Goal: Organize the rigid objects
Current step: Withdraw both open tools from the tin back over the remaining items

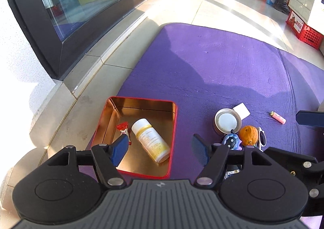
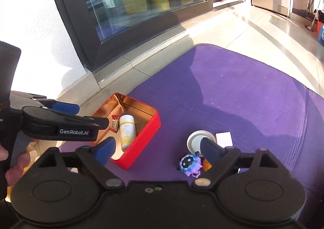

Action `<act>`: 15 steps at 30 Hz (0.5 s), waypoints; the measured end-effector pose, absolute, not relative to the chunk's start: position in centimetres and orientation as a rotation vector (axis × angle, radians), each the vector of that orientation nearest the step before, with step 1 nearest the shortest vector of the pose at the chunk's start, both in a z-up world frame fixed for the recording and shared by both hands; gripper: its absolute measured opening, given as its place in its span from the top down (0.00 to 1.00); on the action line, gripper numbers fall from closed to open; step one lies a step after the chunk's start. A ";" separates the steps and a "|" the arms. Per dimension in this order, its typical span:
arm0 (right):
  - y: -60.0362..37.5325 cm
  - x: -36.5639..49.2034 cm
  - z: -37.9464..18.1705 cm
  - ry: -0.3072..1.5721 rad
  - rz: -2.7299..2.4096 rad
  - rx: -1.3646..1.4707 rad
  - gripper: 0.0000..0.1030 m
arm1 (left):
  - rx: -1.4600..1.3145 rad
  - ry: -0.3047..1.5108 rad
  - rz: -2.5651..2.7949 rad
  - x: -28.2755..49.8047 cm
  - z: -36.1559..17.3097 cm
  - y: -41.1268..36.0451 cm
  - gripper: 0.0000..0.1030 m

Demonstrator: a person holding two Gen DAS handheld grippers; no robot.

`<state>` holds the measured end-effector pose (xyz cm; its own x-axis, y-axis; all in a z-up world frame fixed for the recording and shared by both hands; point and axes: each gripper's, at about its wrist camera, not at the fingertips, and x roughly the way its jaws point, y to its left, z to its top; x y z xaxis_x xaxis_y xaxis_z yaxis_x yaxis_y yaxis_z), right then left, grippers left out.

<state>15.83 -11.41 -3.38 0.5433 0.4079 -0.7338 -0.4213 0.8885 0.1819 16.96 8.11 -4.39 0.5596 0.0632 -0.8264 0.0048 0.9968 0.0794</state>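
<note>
Left hand-held gripper point(image 1: 160, 149) spread wide, holding nothing, above the near edge of the red tin point(image 1: 174, 123); its side reads "GenRobot.AI". Right hand-held gripper point(image 2: 157, 148) equally wide, empty. Tin sits at purple mat point(image 1: 222, 67) corner, holding a white bottle point(image 1: 150, 141) lying flat, label print unreadable, and a red-white sachet point(image 1: 124, 129). On mat: round tin point(image 1: 226, 121), white card point(image 1: 242, 110), blue figurine point(image 2: 189, 163), orange point(image 1: 248, 135), pink tube point(image 1: 279, 117).
</note>
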 end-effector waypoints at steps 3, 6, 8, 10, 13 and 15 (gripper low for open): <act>-13.1 15.4 -3.5 0.855 0.467 -0.001 0.06 | 0.046 0.974 0.008 16.1 -4.0 6.9 0.31; -15.0 15.1 -3.7 0.855 0.439 0.023 0.01 | 0.029 0.970 -0.008 15.3 -4.1 5.6 0.23; -16.4 14.9 -4.0 0.852 0.416 0.040 0.00 | 0.018 0.970 -0.017 14.7 -4.4 4.6 0.20; -17.9 14.7 -4.3 0.855 0.396 0.055 0.00 | 0.007 0.976 -0.028 14.2 -4.8 3.7 0.20; -19.8 14.6 -5.2 0.859 0.367 0.066 0.00 | -0.020 0.986 -0.037 13.6 -5.7 2.2 0.20; -21.0 14.6 -5.9 0.863 0.346 0.062 0.00 | -0.046 0.998 -0.035 13.2 -6.7 1.1 0.20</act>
